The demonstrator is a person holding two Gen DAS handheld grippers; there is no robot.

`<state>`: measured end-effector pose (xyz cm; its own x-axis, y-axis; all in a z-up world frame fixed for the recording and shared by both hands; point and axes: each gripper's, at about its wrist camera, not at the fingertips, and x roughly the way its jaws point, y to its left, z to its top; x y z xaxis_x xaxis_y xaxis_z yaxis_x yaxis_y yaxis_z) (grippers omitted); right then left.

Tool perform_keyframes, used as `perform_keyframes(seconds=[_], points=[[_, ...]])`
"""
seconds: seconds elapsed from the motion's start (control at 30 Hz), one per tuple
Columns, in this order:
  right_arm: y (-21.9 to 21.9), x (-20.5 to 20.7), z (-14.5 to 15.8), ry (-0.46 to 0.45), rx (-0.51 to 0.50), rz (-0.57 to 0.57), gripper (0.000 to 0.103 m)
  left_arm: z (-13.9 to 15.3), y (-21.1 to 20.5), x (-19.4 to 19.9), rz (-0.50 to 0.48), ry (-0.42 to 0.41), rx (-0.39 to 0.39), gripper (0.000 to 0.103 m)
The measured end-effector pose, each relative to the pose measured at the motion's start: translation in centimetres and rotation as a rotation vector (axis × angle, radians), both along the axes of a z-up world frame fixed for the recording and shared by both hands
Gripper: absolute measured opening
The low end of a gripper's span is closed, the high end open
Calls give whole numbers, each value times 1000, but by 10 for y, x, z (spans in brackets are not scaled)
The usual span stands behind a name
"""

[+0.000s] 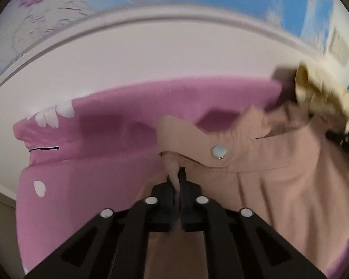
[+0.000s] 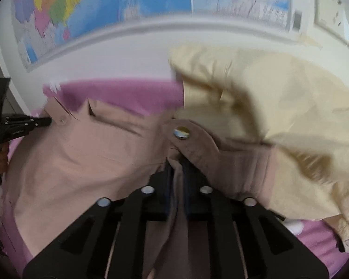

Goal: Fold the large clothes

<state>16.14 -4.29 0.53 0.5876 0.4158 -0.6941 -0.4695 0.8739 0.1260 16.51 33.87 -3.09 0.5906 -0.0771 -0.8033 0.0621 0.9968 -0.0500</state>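
A beige-pink garment (image 1: 267,186) with round pearly buttons lies over a pink sheet (image 1: 93,162). My left gripper (image 1: 177,179) is shut on a pinched fold of this garment just below a tab with a button (image 1: 218,151). In the right wrist view the same garment (image 2: 81,158) spreads to the left. My right gripper (image 2: 176,165) is shut on a bunched fold of it under another buttoned tab (image 2: 181,132). The left gripper (image 2: 43,121) shows at the far left of that view, clamped on the garment's edge, with a hand below it.
A cream-yellow garment (image 2: 279,107) is heaped at the right, partly over the beige one, and shows as a cream-yellow heap (image 1: 318,93) in the left wrist view. The pink sheet (image 2: 128,93) has white patches. Behind it rise a white headboard (image 1: 151,53) and a wall map (image 2: 128,4).
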Motion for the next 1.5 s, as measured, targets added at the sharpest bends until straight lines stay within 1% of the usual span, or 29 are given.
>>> perform_keyframes(seconds=[0.03, 0.1, 0.17, 0.23, 0.27, 0.33, 0.37, 0.4, 0.43, 0.47, 0.5, 0.53, 0.57, 0.6, 0.7, 0.8, 0.87, 0.93, 0.97, 1.0, 1.07, 1.1, 1.13, 1.17, 1.23, 1.3, 1.37, 1.4, 1.5], points=[[-1, -1, 9, -43, 5, -7, 6, 4, 0, 0, 3, -11, -13, 3], [0, 5, 13, -48, 14, -12, 6, 13, 3, 2, 31, -53, -5, 3], [7, 19, 0, 15, -21, -7, 7, 13, 5, 8, 57, -62, -7, 3], [11, 29, -14, 73, -39, -10, 12, -6, 2, 18, 84, -19, 72, 8], [11, 29, -15, 83, -35, -7, 15, -15, -1, 21, 90, 3, 100, 18], [1, 21, -7, 80, 8, -9, 23, -24, 3, 16, 98, 12, 103, 26], [-10, 11, 1, 58, 36, -8, 33, -21, 9, 10, 105, -7, 85, 38], [-19, 1, 9, 37, 55, -4, 48, -16, 16, 2, 111, -25, 61, 47], [-36, -15, 19, -1, 87, -2, 54, -7, 25, -11, 109, -60, 21, 61], [-49, -27, 24, -27, 108, -8, 65, -1, 29, -22, 109, -92, 1, 67], [-65, -41, 27, -45, 133, -13, 69, 6, 34, -35, 110, -123, -6, 67], [-81, -57, 27, -47, 159, -19, 71, 12, 39, -52, 104, -154, -3, 69], [-92, -65, 23, -36, 180, -19, 73, 15, 41, -62, 99, -164, 0, 81], [-103, -75, 18, -15, 197, -23, 75, 16, 45, -79, 95, -176, -1, 86], [-127, -109, -12, 58, 210, -53, 78, 10, 49, -114, 59, -162, -41, 88], [-136, -130, -35, 124, 226, -38, 83, -7, 41, -138, 19, -117, -91, 96], [-130, -134, -44, 137, 190, -35, 82, -21, 32, -142, 3, -82, -78, 96], [-121, -129, -48, 134, 188, -4, 77, -30, 25, -142, -16, -68, -90, 96], [-118, -125, -50, 148, 188, 3, 68, -35, 19, -140, -32, -59, -94, 89], [-115, -121, -52, 162, 195, 21, 49, -40, 14, -136, -45, -50, -115, 79], [-108, -115, -48, 171, 212, 69, 22, -41, 11, -130, -22, -48, -164, 38], [-110, -114, -42, 167, 211, 76, 15, -39, 12, -129, -19, -37, -194, 26], [-114, -116, -34, 163, 234, 84, 13, -34, 16, -131, -4, -35, -238, 15], [-123, -122, -15, 127, 261, 93, 11, -26, 22, -135, 18, -35, -290, 8], [-134, -142, 23, 43, 263, 115, 9, 1, 35, -155, 37, -56, -360, 5], [-143, -168, 54, -41, 235, 146, 3, 26, 37, -179, 19, -98, -338, 5], [-154, -187, 67, -54, 220, 153, 3, 30, 33, -195, 8, -76, -308, 5], [-159, -191, 62, -36, 203, 144, 2, 22, 30, -199, 5, -43, -289, 5], [-166, -183, 18, 127, 162, 95, 1, -15, 19, -206, -5, 45, -237, 11]])
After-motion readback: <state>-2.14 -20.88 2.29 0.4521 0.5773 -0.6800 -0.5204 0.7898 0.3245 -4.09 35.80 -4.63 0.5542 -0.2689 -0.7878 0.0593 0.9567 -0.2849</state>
